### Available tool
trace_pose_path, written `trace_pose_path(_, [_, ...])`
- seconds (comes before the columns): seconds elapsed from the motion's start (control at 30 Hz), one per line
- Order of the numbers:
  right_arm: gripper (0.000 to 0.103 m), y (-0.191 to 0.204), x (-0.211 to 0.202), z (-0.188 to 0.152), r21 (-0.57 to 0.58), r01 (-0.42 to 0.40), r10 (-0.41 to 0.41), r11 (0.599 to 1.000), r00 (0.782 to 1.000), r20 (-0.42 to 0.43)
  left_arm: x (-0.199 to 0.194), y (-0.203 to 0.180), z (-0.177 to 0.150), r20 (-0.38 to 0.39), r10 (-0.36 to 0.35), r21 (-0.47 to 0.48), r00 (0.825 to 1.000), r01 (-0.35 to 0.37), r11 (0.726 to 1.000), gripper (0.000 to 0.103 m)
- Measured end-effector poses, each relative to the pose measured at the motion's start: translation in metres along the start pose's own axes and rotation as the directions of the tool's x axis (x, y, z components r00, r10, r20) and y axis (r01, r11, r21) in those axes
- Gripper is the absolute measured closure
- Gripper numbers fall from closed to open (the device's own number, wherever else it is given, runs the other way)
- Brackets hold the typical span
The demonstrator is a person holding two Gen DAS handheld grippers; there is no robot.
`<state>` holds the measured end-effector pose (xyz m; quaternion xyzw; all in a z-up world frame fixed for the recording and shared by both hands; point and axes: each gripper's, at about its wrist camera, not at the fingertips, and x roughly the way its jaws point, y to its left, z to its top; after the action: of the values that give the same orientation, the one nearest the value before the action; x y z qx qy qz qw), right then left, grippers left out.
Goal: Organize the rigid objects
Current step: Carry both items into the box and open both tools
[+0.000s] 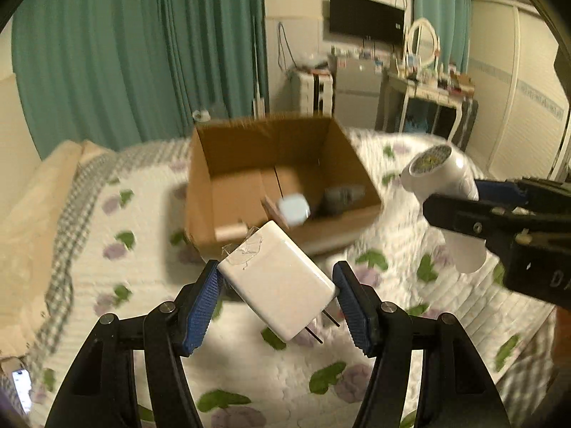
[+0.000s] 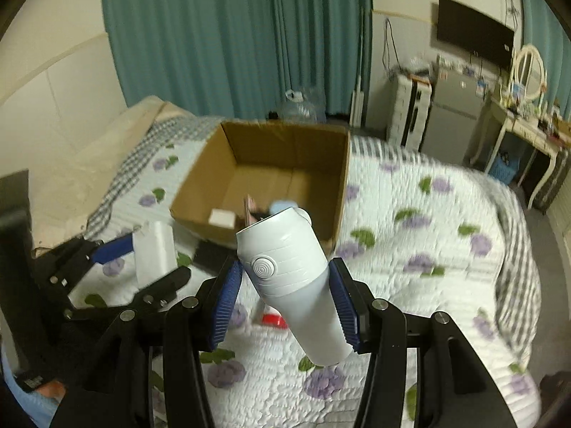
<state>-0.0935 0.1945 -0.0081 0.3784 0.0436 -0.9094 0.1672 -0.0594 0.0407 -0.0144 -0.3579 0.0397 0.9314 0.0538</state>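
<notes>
Left gripper point(image 1: 277, 287): white charger point(image 1: 276, 280) clamped between fingers, long axis tilted toward upper left. Right gripper point(image 2: 285, 294): white hair dryer point(image 2: 292, 278) clamped likewise. Cardboard box point(image 1: 249, 135), frame centre, lies ahead of both; left is judged nearer.

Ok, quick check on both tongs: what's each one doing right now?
Left tongs: closed on the white charger, carried above the quilt.
Right tongs: closed on the white handheld device, short of the cardboard box.
</notes>
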Motion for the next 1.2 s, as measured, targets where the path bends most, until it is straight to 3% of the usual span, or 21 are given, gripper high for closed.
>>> trace_pose_path(0.27, [0.053, 0.007, -0.015, 0.065, -0.083, -0.016, 0.024, 0.996, 0.994, 0.106, -0.016, 0.024, 0.061, 0.095, 0.039, -0.009, 0.995, -0.038, 0.999, 0.038])
trace_pose_path(0.57, [0.053, -0.003, 0.038, 0.122, -0.130, -0.028, 0.044, 0.991, 0.992, 0.119, 0.042, 0.040, 0.112, 0.078, 0.095, -0.009, 0.992, -0.095, 0.995, 0.038])
trace_pose_path(0.8, [0.053, -0.020, 0.100, 0.129, -0.142, -0.034, 0.042, 0.989, 0.998, 0.056, 0.109, 0.030, 0.108, 0.001, 0.077, 0.037, 0.997, -0.077, 0.996, 0.038])
trace_pose_path(0.97, [0.053, -0.027, 0.128, 0.131, -0.141, -0.064, 0.068, 0.988, 0.997, 0.022, 0.149, 0.028, 0.103, -0.037, 0.105, 0.050, 0.994, -0.103, 0.993, 0.038])
trace_pose_path(1.13, [0.053, -0.033, 0.142, 0.128, -0.145, -0.066, 0.065, 0.987, 0.998, -0.009, 0.162, 0.029, 0.096, -0.034, 0.101, 0.035, 0.994, -0.100, 0.994, 0.036])
trace_pose_path(1.2, [0.053, -0.036, 0.143, 0.127, -0.136, -0.063, 0.062, 0.989, 0.998, -0.009, 0.169, 0.028, 0.094, -0.066, 0.101, 0.030, 0.993, -0.099, 0.995, 0.036])
